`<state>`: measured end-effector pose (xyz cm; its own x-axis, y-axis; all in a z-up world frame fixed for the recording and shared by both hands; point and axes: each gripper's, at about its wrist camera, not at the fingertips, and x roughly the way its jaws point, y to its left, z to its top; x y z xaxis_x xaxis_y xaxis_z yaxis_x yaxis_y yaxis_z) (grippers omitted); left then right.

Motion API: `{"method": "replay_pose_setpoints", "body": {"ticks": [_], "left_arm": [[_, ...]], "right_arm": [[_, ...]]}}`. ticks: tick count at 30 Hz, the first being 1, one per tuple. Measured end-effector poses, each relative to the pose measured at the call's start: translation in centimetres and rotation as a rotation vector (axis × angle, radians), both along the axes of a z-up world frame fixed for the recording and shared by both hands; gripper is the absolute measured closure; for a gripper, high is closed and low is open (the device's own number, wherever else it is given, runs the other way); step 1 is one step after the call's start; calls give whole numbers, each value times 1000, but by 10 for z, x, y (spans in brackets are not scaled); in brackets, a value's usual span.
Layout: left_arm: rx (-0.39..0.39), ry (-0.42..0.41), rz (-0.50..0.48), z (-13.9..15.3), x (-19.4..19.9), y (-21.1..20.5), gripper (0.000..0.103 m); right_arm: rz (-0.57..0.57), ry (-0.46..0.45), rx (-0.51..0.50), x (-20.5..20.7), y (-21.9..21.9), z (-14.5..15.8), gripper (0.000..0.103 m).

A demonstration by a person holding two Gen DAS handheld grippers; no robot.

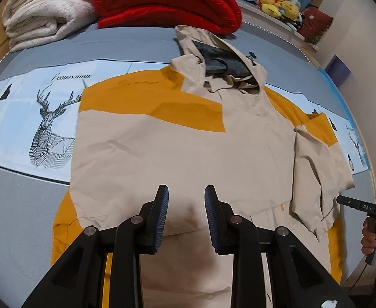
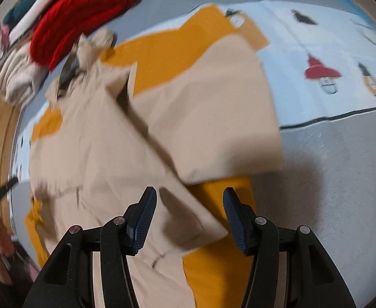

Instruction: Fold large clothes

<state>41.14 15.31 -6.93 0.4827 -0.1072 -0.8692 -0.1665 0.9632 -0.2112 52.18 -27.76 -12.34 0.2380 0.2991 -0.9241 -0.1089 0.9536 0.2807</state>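
Note:
A beige and orange hooded jacket (image 1: 177,138) lies spread on the bed, hood (image 1: 221,59) at the far end. One sleeve (image 1: 311,174) is folded in over the jacket's right side. My left gripper (image 1: 186,205) hangs over the lower front, and a raised fold of beige cloth fills the narrow gap between its pads. In the blurred right wrist view, my right gripper (image 2: 190,210) hovers with its fingers wide apart above the sleeve end (image 2: 185,220) and the orange edge (image 2: 213,256) of the jacket (image 2: 98,154). Nothing is pinched there.
The bed has a grey and light blue printed sheet (image 1: 46,118). A red quilt (image 1: 167,2) and a cream blanket (image 1: 44,12) are stacked beyond the hood. Plush toys (image 1: 280,5) sit on a ledge. A hand (image 1: 375,233) holds the other gripper at the right edge.

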Motion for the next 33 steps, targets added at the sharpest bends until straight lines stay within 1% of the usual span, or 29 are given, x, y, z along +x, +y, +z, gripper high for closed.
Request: {"method": "replay_pose_setpoints", "body": {"ticks": [5,7,8,9,11,12,14,15,17,19,21,23,24,26,29,31,32,33], "left_arm": [[-8,-13,-22,2,1,-5,77],[-16,-21,-30,4,1,-7,77],[-19,-25,-34,5,1,-8,77],[-21,-31,-42,6,1,-9,77],[-19,-47,-61,10,0,-13,77],[-19,-57,-75,12,0,-16,77],[-37,-80,-113,16,-1,-25,77],[-52,-90,-132,18,-2,-30,77],[-87,-110,-183,21,-3,-43,76],[-117,-127,-236,24,-4,-57,75],[-147,-145,-287,26,-5,-70,73],[-201,-159,-340,28,-6,-82,69],[-216,-163,-353,29,-5,-85,66],[-249,-175,-373,31,-4,-91,64],[-305,-171,-362,29,3,-93,62],[-314,-147,-338,24,7,-90,62],[-309,-131,-325,20,10,-89,65],[-304,-124,-320,17,12,-88,80]], "right_arm": [[95,-2,-64,-8,10,-5,49],[104,7,-78,-10,11,-9,65],[107,10,-78,-11,12,-9,84],[111,6,-71,-12,13,-6,98],[133,-30,-35,-14,23,7,99],[153,-66,-8,-16,31,19,99],[178,-117,76,-19,47,41,99],[187,-138,136,-20,56,51,99],[197,-166,232,-20,74,64,99],[202,-177,337,-20,94,72,100],[200,-187,394,-21,114,76,100],[202,-198,423,-23,135,78,100],[202,-198,434,-24,146,77,100],[205,-197,449,-24,162,77,100],[216,-182,461,-25,179,73,100],[223,-182,458,-25,187,72,100],[224,-182,463,-25,191,71,100],[225,-183,471,-25,192,72,100]]}}
